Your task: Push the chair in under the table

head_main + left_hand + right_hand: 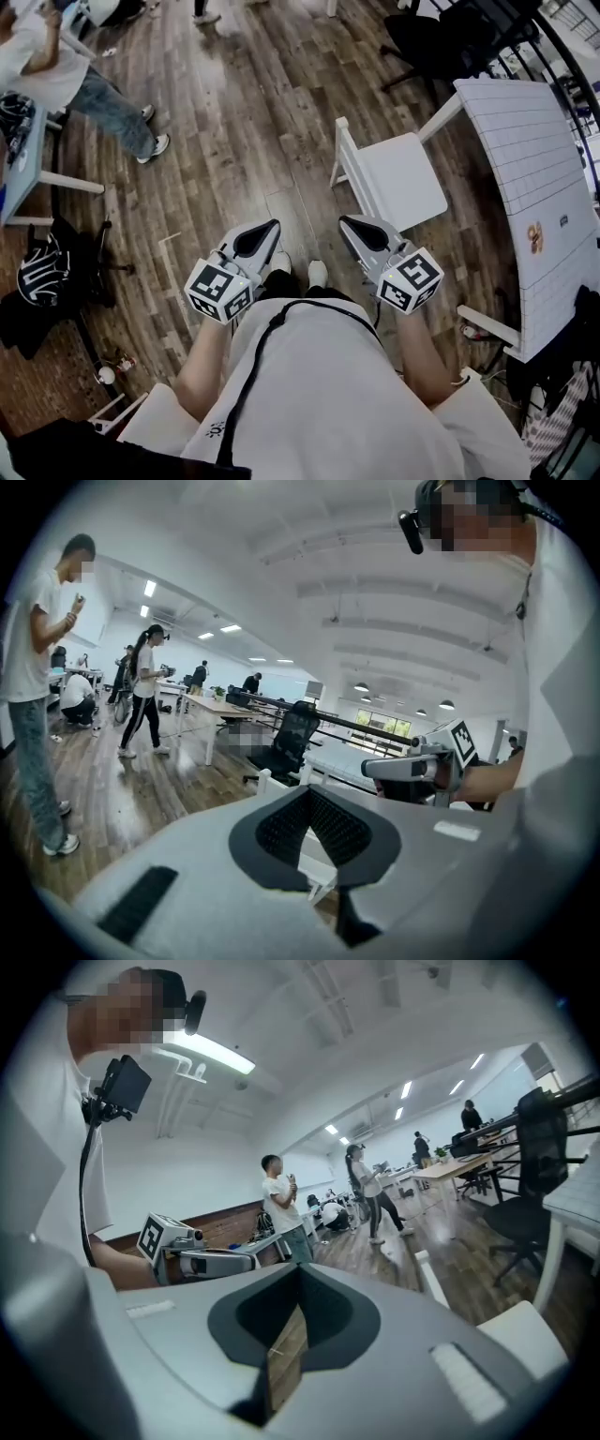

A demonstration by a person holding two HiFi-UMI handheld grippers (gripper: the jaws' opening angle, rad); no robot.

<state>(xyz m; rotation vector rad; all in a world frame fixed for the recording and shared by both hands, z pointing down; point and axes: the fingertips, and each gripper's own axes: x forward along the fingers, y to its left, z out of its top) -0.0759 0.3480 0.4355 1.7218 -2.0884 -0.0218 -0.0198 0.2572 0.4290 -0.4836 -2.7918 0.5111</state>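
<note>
We see the white chair (403,178) standing out on the wooden floor (234,112). Its seat is just beside the white table (534,178) on our right, not under it, and its backrest is turned toward us. Our right gripper (356,228) and left gripper (265,234) hover near the backrest without touching it, both with jaws clenched together on nothing. A black office chair (441,37) stands beyond the table.
</note>
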